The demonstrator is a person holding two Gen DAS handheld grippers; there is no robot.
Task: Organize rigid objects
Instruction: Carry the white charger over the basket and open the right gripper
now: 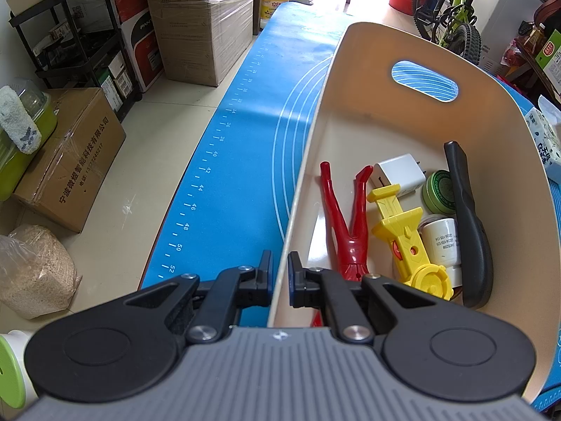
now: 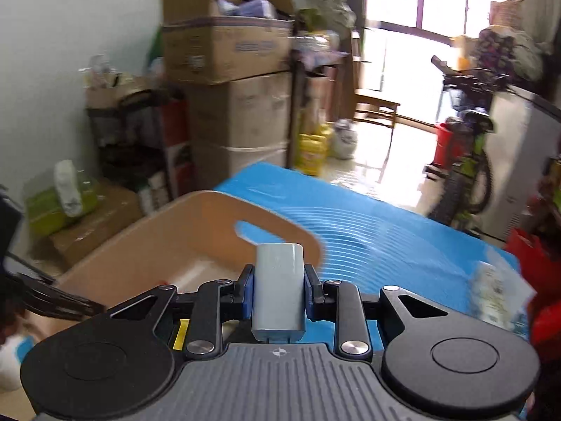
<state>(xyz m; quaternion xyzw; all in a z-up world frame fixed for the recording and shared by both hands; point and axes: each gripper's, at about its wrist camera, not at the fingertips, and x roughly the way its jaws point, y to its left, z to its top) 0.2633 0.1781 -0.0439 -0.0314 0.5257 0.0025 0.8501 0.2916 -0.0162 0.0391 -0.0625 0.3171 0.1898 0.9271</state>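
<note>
A beige bin (image 1: 368,70) with a handle slot stands on the blue mat (image 1: 245,140). Inside lie red toy pliers (image 1: 345,217), a yellow toy tool (image 1: 403,231), a white charger (image 1: 399,172), a green tin (image 1: 438,193), a white jar (image 1: 441,238) and a black handle (image 1: 470,217). My left gripper (image 1: 280,280) is shut on the bin's near-left wall, one finger on each side. My right gripper (image 2: 278,289) is shut on a grey-white rectangular block (image 2: 278,291), held above the bin (image 2: 182,231) at its near right side.
Cardboard boxes (image 1: 203,21) and a black shelf (image 1: 70,35) stand on the floor left of the table. A tissue pack (image 1: 545,137) lies on the mat right of the bin, also in the right wrist view (image 2: 498,291). A bicycle (image 1: 455,17) stands behind.
</note>
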